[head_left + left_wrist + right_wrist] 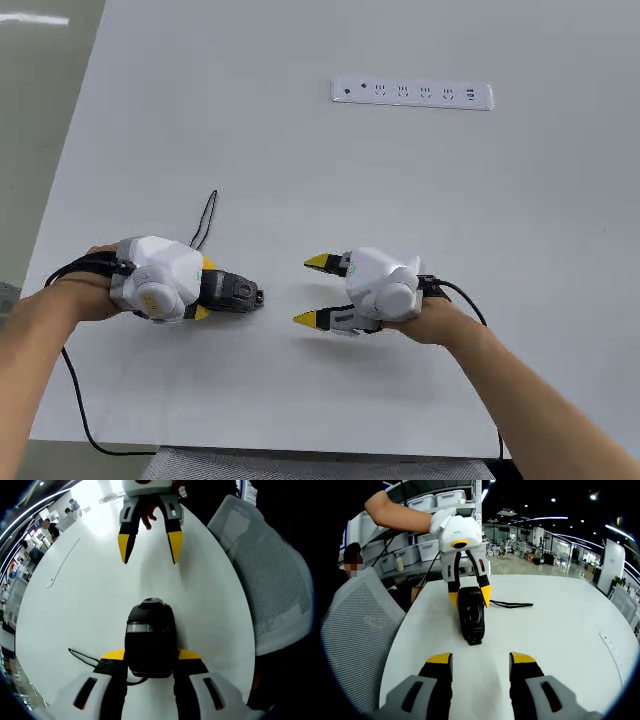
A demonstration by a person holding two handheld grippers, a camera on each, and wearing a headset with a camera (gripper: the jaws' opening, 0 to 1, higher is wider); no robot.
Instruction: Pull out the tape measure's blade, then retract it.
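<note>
The white workbench [300, 150] took up most of what I saw from the head view, with a grey mesh chair [270, 580] drawn up at its near edge. In my right gripper view, lidded storage bins [430, 502] sat on shelving off in the room; what they held I could not tell. A white power strip [412, 93] lay flat on the far side of the bench, right of centre, its markings too small to read.

My left gripper [204, 288] rested near the front left of the bench, its yellow-tipped jaws clamped on either side of the black tape measure [232, 292]. The case lay on the bench surface with its nose pointing right, toward my other tool. I could read no lettering on the case, and a small greenish label on the left gripper's white housing was too blurred to read.

My right gripper [312, 290] faced it from just to the right, apart from the tape measure, with its jaws spread wide and nothing between them.

A thin black wrist strap [205, 222] trailed from the tape measure toward the far side.
</note>
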